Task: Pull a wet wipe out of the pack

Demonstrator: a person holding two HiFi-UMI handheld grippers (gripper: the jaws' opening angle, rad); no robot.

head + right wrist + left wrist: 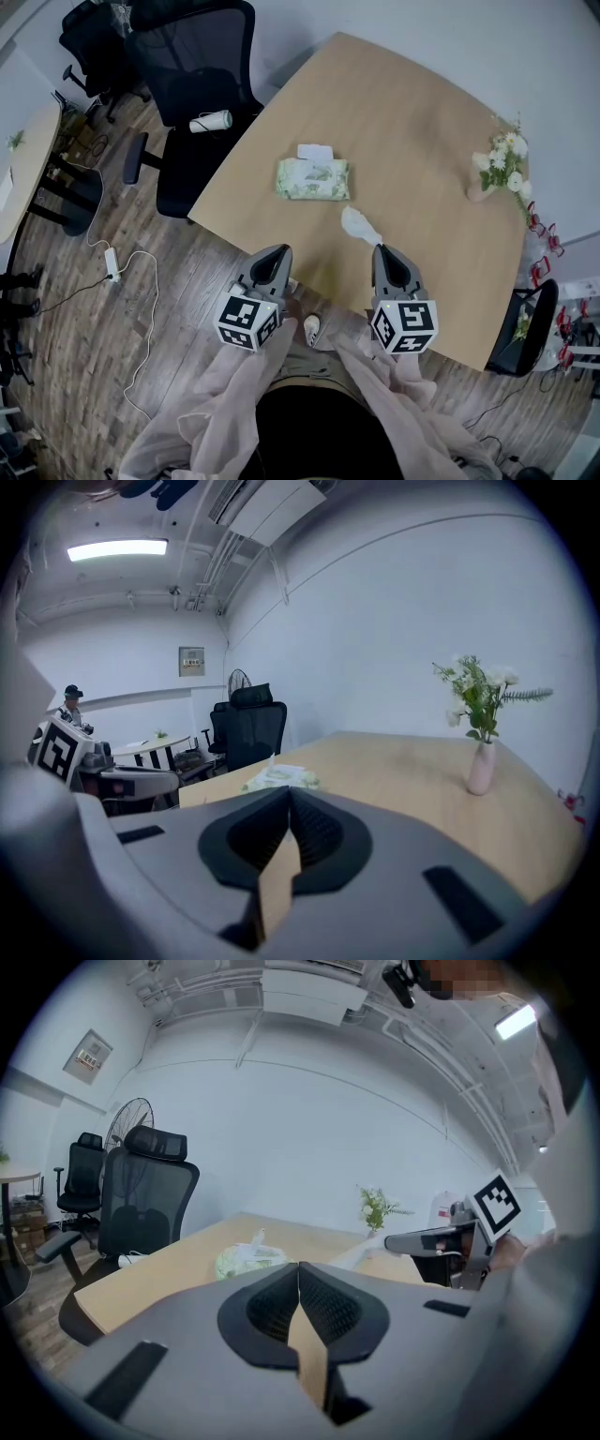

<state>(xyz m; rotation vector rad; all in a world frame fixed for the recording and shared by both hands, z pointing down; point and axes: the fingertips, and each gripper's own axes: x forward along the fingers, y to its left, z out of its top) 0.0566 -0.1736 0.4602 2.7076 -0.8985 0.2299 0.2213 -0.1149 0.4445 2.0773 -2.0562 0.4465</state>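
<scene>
The green-and-white wet wipe pack (312, 178) lies flat on the wooden table (422, 122), a white tab (315, 151) at its far side. A crumpled white wipe (359, 225) hangs free of the pack, nearer me, at the tip of my right gripper (379, 247), which is shut on it. The left gripper view shows that wipe (359, 1253) trailing from the right gripper (396, 1241). In the right gripper view the pack (279, 778) lies beyond the shut jaws and the wipe itself is hidden. My left gripper (271, 255) hovers shut and empty at the table's near edge, short of the pack (248, 1258).
A pink vase of white flowers (502, 169) stands at the table's right edge. A black office chair (192, 103) with a white roll (211, 122) on its seat sits left of the table. A white cable (141, 281) trails over the wooden floor.
</scene>
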